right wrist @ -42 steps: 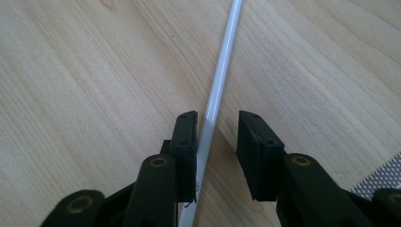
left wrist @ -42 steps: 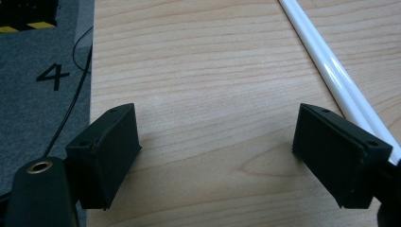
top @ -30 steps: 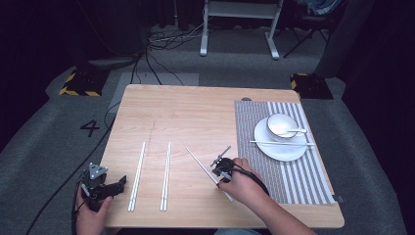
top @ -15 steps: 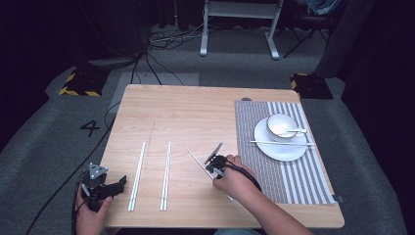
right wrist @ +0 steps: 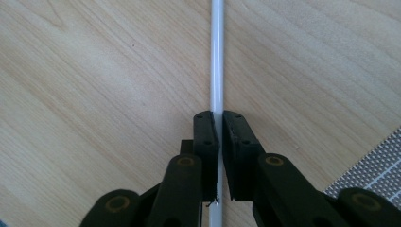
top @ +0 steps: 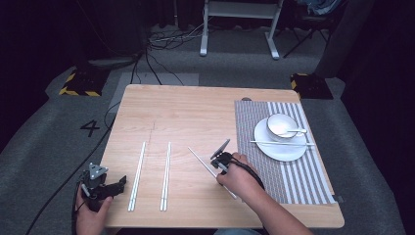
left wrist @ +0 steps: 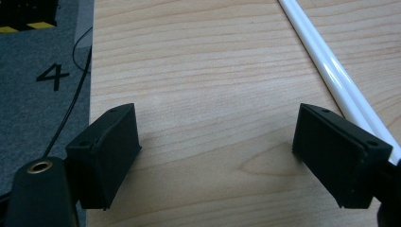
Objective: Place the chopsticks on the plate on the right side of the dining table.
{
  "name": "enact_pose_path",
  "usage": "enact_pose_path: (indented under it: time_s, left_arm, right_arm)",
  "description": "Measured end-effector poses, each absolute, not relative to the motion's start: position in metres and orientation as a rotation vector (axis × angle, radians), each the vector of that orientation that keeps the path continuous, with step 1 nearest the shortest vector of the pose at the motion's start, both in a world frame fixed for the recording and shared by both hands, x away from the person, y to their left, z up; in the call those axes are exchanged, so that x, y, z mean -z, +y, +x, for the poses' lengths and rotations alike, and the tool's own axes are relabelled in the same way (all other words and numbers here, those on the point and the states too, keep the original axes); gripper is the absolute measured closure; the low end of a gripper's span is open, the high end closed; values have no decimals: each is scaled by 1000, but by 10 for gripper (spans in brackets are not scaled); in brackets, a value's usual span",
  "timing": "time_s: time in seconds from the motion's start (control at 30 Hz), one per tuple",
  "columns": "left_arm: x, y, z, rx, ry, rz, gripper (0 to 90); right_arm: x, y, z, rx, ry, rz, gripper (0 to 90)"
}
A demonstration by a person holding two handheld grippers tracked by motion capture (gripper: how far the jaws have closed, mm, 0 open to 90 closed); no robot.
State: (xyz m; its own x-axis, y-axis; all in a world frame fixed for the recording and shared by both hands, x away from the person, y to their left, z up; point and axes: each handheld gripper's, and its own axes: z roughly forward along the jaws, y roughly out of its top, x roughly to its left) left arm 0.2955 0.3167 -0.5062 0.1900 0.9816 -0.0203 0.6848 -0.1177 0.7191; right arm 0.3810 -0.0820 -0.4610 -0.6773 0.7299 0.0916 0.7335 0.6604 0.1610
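A lone white chopstick (top: pixel 200 159) lies slantwise on the wooden table (top: pixel 195 112), left of the placemat. My right gripper (top: pixel 219 166) sits over its middle. In the right gripper view the jaws (right wrist: pixel 218 127) have just been closing and now pinch that chopstick (right wrist: pixel 217 56), which runs straight ahead from between the pads. My left gripper (top: pixel 119 182) rests at the table's near left corner. Its jaws (left wrist: pixel 217 161) stand wide open over bare wood. A pair of white chopsticks (left wrist: pixel 326 66) passes just outside one jaw.
Two pairs of white chopsticks (top: pixel 137 175) (top: pixel 166 175) lie parallel in the near left part of the table. At the right, a striped placemat (top: pixel 298 186) carries a white plate (top: pixel 276 149) with a bowl (top: pixel 280 123), a spoon (top: pixel 295 131) and one more chopstick (top: pixel 274 143).
My right hand has shifted a little over the lone chopstick, which lies where it did. The left gripper has kept still.
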Motion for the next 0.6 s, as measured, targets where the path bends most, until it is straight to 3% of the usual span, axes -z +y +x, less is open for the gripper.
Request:
enact_pose_path:
  time_s: [0.6]
  left_arm:
    - [506, 317, 296, -638, 1557, 1871, 152]
  right_arm:
    - [449, -114, 385, 587, -2747, -1217, 852]
